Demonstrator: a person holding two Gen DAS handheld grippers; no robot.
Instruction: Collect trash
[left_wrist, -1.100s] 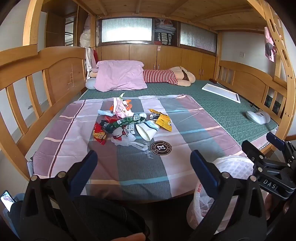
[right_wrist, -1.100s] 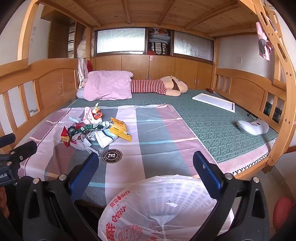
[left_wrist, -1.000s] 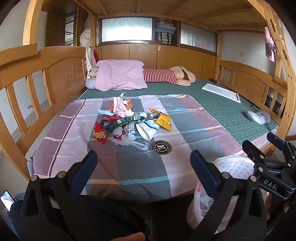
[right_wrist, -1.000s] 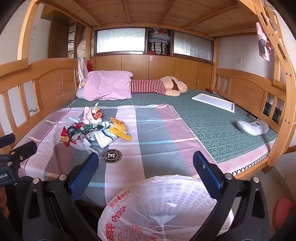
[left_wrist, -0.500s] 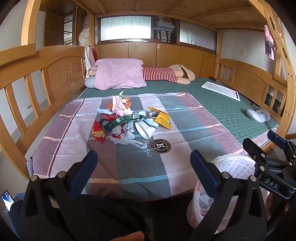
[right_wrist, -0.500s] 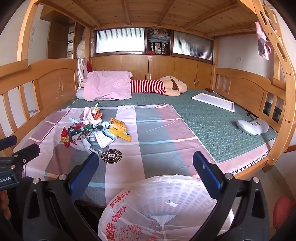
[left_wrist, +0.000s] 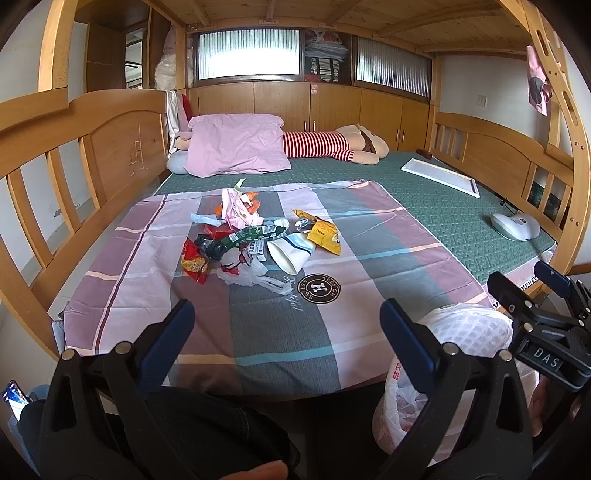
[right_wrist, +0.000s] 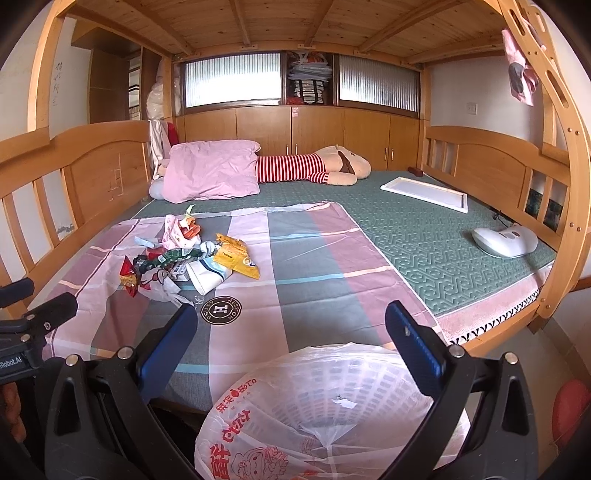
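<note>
With both your left gripper (left_wrist: 282, 334) and right gripper (right_wrist: 290, 338) spread wide and empty, reach toward the wrappers (left_wrist: 255, 240) at eleven o'clock, keeping the bag (right_wrist: 325, 410) near.

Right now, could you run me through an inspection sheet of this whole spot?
Surface: striped sheet spread on a green mat.
Job's things: wrappers, paper cup, yellow packet piled on the sheet; white bag at the bed's near edge.
Clutter: pillow, plush toy, white board.
Tools: left tool and right tool open, holding nothing.
Cables: dark cord by the white gadget.
Surroundings: wooden bunk frame, cupboards.
</note>
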